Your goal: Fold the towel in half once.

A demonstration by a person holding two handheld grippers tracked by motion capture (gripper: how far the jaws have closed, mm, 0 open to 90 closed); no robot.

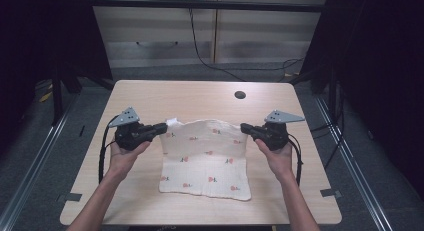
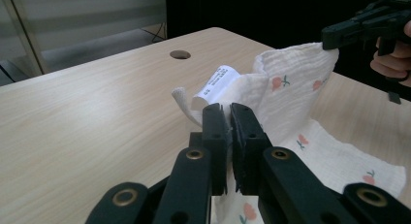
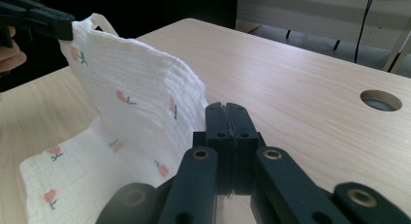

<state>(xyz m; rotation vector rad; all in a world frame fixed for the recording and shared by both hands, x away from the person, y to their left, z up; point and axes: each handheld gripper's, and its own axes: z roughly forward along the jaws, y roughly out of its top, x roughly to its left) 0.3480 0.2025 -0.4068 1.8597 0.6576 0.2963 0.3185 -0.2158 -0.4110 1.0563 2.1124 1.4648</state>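
1. My left gripper (image 1: 162, 127) is clamped on the far left corner of the cloth (image 1: 207, 161), lifted off the table (image 1: 150, 98); a thin bite could slip.
2. The near edge rests on the table and may drag.
3. My right gripper (image 1: 245, 127) pinches the far right corner; its grip depth is hidden.
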